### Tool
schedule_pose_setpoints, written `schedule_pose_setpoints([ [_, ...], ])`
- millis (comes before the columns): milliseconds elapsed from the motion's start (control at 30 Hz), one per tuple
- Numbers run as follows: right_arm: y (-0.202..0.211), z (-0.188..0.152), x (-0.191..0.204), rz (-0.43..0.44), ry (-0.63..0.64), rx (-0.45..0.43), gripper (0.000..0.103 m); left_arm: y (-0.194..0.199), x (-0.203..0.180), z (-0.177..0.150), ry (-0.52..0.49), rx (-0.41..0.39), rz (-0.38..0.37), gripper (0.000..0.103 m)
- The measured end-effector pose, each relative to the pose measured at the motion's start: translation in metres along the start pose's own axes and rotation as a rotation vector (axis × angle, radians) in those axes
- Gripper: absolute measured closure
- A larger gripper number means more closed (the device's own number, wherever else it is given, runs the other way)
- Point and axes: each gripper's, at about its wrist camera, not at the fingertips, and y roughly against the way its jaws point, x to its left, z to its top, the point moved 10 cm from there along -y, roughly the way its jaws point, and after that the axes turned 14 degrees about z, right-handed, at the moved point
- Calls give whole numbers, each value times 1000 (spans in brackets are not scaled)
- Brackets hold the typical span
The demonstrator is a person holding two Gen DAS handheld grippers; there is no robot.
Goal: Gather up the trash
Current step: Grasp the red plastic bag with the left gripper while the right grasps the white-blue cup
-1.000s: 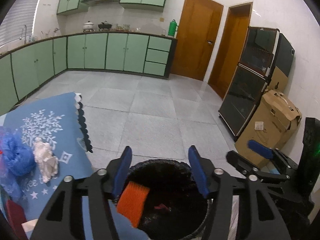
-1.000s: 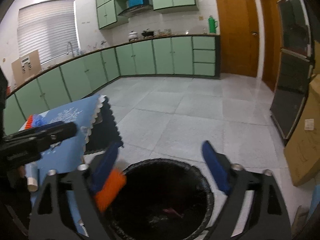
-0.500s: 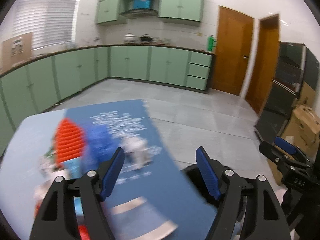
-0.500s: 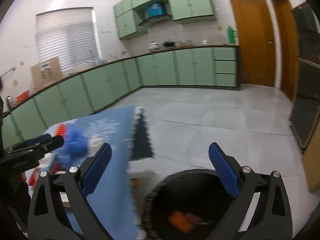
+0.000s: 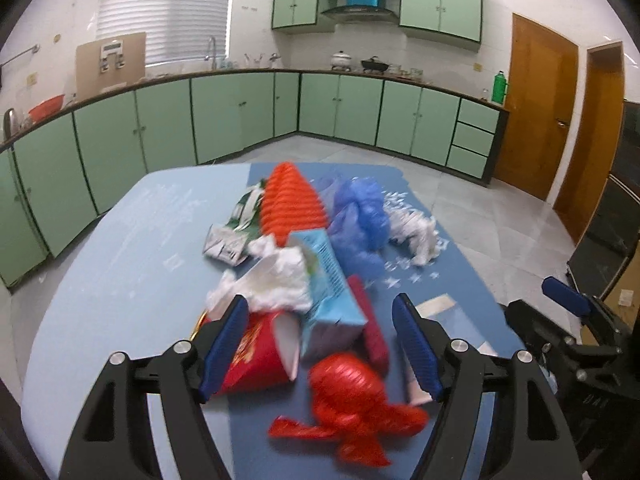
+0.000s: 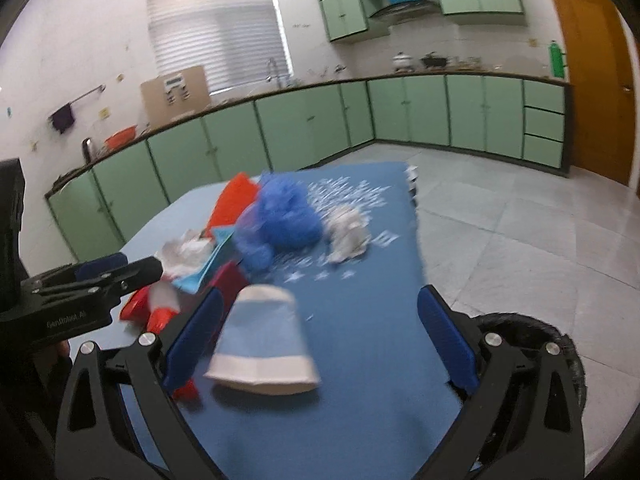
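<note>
- Step, as I read it: between drops, lining up the next pick from the pile. Nothing gripped by either side.
- left gripper (image 5: 320, 344): jaws have just been opening, now wide apart, pads touching nothing. Trash lies under and between them, not clamped.
- right gripper (image 6: 320, 332): jaws wide apart, empty, hanging over a flattened paper cup (image 6: 262, 344) on the blue tablecloth (image 6: 360, 420).
- Nearest the left gripper: red plastic bag (image 5: 356, 396), crumpled; just behind it a red paper cup (image 5: 256, 356) on its side and a light-blue carton (image 5: 328, 296), touching each other.
- Mid pile: white tissue wad (image 5: 280, 276) against the carton, maroon piece along the carton's right side, silver-green wrapper (image 5: 230, 236) to the left.
- Far pile: orange ribbed piece (image 5: 292, 204), blue plastic bag (image 5: 360, 220), white crumpled paper (image 5: 416, 232) on the cloth's snowflake print.
- Bin (image 6: 560, 344): black-lined, on the floor just off the table edge at right, seen in the right wrist view only.
- Next move, my call: left drops onto the red bag or the red cup and closes; right takes the flat cup. The flat cup needs an edge pinch; a low-angle scrape may just slide it.
- Risk: the bag is soft and may snag neighbours on the lift.
</note>
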Motion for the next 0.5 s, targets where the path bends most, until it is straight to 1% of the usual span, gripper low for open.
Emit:
schedule_pose_setpoints([
  [167,-9,-13,10,8,8,37,8,-2,18,-19,18,27,30,30],
  [333,-19,-20,17,7,23,60,8,-3,37,-28,33,30,73,30],
  [500,-35,-33,29,8,41,113,8,-4,49,-34,48,39,86,30],
])
